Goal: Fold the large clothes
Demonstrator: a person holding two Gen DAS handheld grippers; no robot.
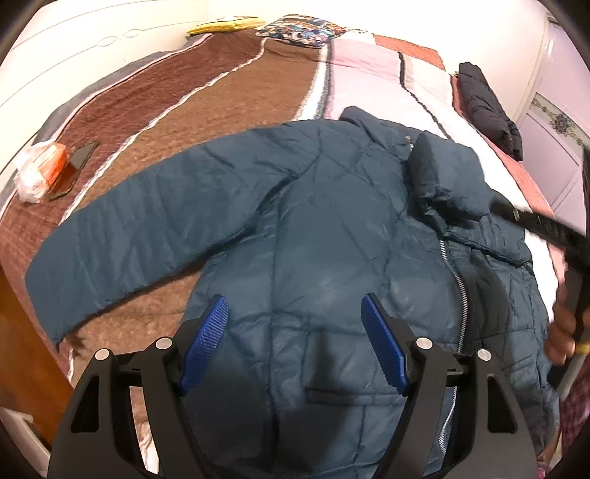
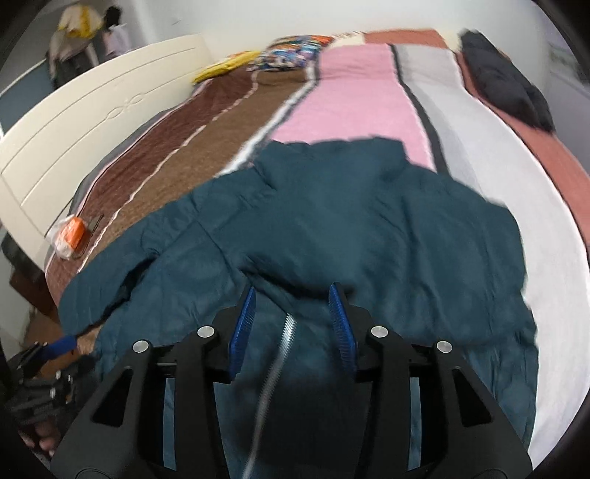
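A teal puffer jacket (image 1: 332,239) (image 2: 368,221) lies front up on the striped bed cover (image 1: 221,92). One sleeve (image 1: 129,228) stretches out to the left. The other sleeve (image 1: 442,177) is folded in over the chest beside the zipper (image 1: 457,280). My left gripper (image 1: 294,298) hovers open over the jacket's lower body with nothing between its fingers. My right gripper (image 2: 293,287) stands over the zipper (image 2: 284,331) near the hem, its blue pads apart and not pinching fabric. In the left wrist view a blurred hand (image 1: 564,324) holds it at the right edge.
A folded dark garment (image 1: 486,107) (image 2: 505,77) lies at the bed's far right. A plastic bag with an orange pack (image 1: 40,169) and a dark phone (image 1: 73,165) sit at the left edge. A patterned pillow (image 1: 302,29) and the white headboard (image 2: 73,147) bound the bed.
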